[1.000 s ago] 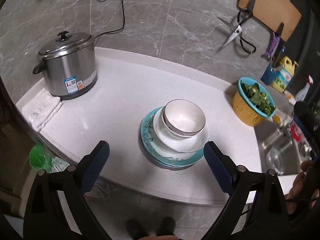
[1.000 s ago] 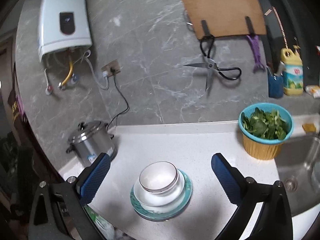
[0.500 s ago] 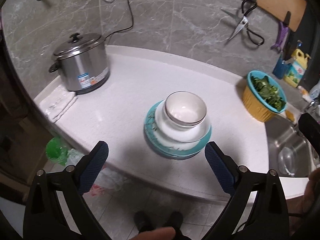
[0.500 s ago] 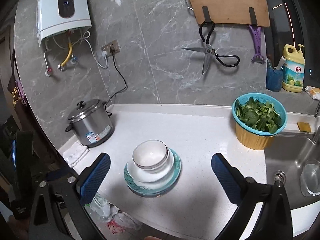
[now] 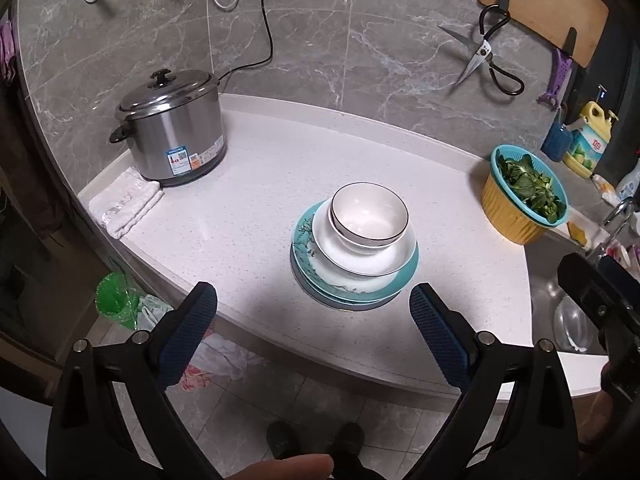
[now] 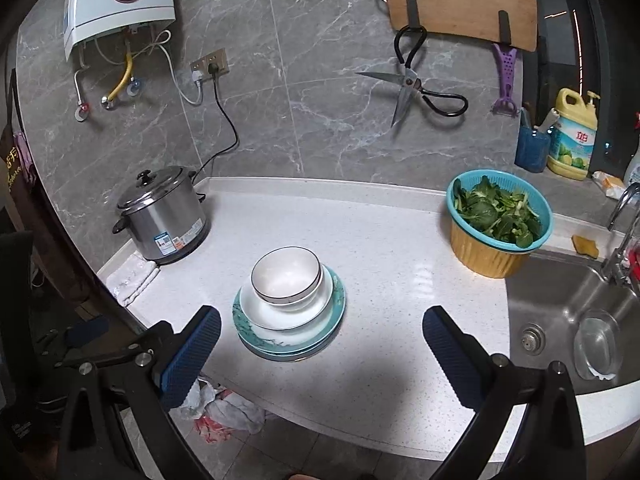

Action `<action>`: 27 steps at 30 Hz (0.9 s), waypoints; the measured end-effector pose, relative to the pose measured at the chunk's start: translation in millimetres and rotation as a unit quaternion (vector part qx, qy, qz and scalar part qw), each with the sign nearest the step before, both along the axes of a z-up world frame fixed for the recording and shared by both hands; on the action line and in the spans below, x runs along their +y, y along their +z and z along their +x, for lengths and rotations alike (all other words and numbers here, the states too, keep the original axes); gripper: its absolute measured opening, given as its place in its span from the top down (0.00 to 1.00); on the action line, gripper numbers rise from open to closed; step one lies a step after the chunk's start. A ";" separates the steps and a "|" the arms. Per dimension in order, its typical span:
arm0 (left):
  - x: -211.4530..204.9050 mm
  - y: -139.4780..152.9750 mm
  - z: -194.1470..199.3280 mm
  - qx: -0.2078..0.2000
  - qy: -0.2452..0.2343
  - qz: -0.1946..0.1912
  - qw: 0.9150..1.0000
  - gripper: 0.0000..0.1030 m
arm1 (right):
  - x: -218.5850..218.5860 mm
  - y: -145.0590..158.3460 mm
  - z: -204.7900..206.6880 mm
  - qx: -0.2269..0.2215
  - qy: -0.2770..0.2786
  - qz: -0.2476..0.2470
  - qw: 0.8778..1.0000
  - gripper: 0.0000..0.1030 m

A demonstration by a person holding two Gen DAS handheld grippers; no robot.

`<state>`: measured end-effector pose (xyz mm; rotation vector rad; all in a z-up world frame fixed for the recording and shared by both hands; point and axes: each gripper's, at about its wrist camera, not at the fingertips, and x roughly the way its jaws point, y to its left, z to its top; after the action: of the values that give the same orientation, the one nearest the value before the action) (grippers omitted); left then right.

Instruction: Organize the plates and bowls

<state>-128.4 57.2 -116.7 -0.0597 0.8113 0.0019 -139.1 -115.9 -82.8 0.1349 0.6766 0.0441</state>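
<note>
A stack of dishes stands in the middle of the white counter (image 5: 256, 200). A white bowl with a dark rim (image 5: 368, 214) (image 6: 286, 276) sits in a white deep plate (image 5: 360, 258) (image 6: 286, 312), on teal patterned plates (image 5: 352, 294) (image 6: 288, 340). My left gripper (image 5: 312, 316) is open and empty, held back over the counter's front edge, short of the stack. My right gripper (image 6: 320, 338) is open and empty, also back from the counter; the stack shows between its fingers, nearer the left one.
A steel cooker (image 5: 172, 128) (image 6: 162, 220) stands at the back left with a folded white cloth (image 5: 126, 200) beside it. A teal and yellow basket of greens (image 5: 520, 196) (image 6: 498, 224) stands right, next to the sink (image 6: 572, 320). Rubbish lies on the floor (image 6: 224, 408).
Both grippers have pulled back and risen from the counter, so the stack looks farther away. The dishes have not moved. Both grippers stay open.
</note>
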 end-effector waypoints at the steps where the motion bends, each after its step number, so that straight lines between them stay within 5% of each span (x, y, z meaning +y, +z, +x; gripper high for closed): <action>1: 1.0 1.0 -1.6 -0.001 0.000 -0.001 1.000 0.05 | -0.6 -0.6 1.2 0.005 -0.006 -0.004 1.000 0.00; 27: 11.8 14.1 -7.4 -0.017 -0.006 0.017 1.000 0.05 | 2.7 -9.4 11.1 0.054 -0.036 -0.023 0.998 0.00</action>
<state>-135.7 69.0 -102.7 -0.0228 0.7775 0.0036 -128.1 -113.3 -92.2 0.1185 0.7788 -0.0485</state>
